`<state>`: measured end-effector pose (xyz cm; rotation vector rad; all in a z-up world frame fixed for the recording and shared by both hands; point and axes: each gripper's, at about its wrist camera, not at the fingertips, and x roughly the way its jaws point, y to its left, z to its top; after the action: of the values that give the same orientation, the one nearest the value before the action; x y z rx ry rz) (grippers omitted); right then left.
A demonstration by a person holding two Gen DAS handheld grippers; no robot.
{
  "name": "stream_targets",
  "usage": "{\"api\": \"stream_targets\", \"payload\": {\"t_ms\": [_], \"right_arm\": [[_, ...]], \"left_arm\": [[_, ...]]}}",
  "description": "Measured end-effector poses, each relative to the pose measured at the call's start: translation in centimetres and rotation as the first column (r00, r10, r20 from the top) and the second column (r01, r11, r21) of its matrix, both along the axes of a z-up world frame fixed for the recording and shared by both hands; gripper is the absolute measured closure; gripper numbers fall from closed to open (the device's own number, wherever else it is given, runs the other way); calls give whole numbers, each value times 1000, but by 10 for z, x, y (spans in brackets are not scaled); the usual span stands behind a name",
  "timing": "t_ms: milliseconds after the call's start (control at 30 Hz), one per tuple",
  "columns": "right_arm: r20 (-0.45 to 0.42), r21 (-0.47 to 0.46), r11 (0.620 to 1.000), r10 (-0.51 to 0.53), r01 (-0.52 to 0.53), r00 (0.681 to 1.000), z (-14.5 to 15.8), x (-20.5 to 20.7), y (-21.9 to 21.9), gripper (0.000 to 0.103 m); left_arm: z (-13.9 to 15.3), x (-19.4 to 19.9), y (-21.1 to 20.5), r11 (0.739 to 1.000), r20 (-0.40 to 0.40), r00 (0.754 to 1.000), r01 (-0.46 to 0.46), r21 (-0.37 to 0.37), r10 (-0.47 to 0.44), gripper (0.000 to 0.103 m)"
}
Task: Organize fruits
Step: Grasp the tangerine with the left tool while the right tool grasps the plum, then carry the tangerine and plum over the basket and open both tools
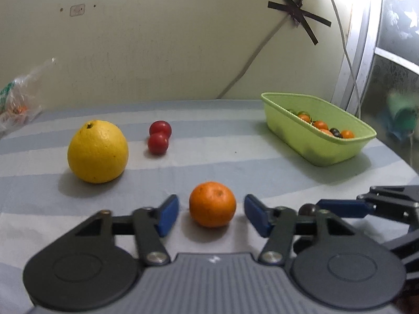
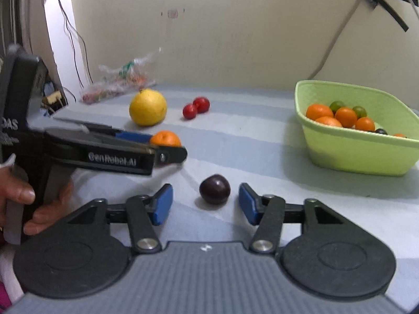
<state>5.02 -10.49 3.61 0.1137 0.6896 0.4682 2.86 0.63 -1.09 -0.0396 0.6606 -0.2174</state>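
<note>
My left gripper [image 1: 211, 213] is open with an orange mandarin [image 1: 212, 204] on the striped cloth between its blue pads, not touching. My right gripper [image 2: 205, 202] is open around a dark plum [image 2: 214, 189], also apart from the pads. A large yellow citrus [image 1: 97, 151] and two red cherry tomatoes [image 1: 159, 138] lie farther back. A green basket [image 1: 337, 154] at the right holds several small oranges and other fruits. In the right wrist view the left gripper [image 2: 167, 145] shows at the left with the mandarin [image 2: 165, 138] by its tip.
A clear plastic bag [image 2: 123, 81] with produce lies at the back left against the wall. White cables [image 1: 348, 60] hang down the wall behind the basket. The table's right edge runs just past the basket.
</note>
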Motion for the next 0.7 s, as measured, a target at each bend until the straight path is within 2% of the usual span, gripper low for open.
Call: {"api": "stream_targets", "payload": {"t_ms": [33, 100, 167, 233, 300, 500, 567, 700], "right_arm": [[6, -22, 1000, 5, -5, 1000, 0, 1, 2, 53], [27, -76, 997, 3, -1, 1000, -1, 0, 5, 74], [25, -67, 998, 8, -6, 1000, 0, 0, 1, 76], [29, -34, 999, 7, -6, 1000, 2, 0, -7, 76], [66, -3, 1000, -2, 2, 998, 9, -1, -16, 76], [196, 7, 989, -149, 150, 969, 34, 13, -67, 75], [201, 11, 979, -200, 202, 959, 33, 26, -87, 75], [177, -23, 969, -239, 247, 955, 18, 55, -108, 75]], "left_arm": [[-1, 0, 1, 1000, 3, 1000, -2, -4, 2, 66], [0, -1, 1, 1000, 4, 1000, -2, -6, 2, 67], [3, -3, -2, 1000, 7, 1000, 6, -8, -6, 67], [11, -1, -6, 999, 17, 999, 34, -42, -33, 67], [24, 4, -15, 996, 44, 997, 69, -53, -67, 67], [57, 51, -66, 979, 94, 978, 192, -63, -186, 66], [60, 69, -85, 975, 99, 973, 215, -47, -210, 66], [46, 104, -116, 971, 47, 972, 233, -41, -232, 66]]}}
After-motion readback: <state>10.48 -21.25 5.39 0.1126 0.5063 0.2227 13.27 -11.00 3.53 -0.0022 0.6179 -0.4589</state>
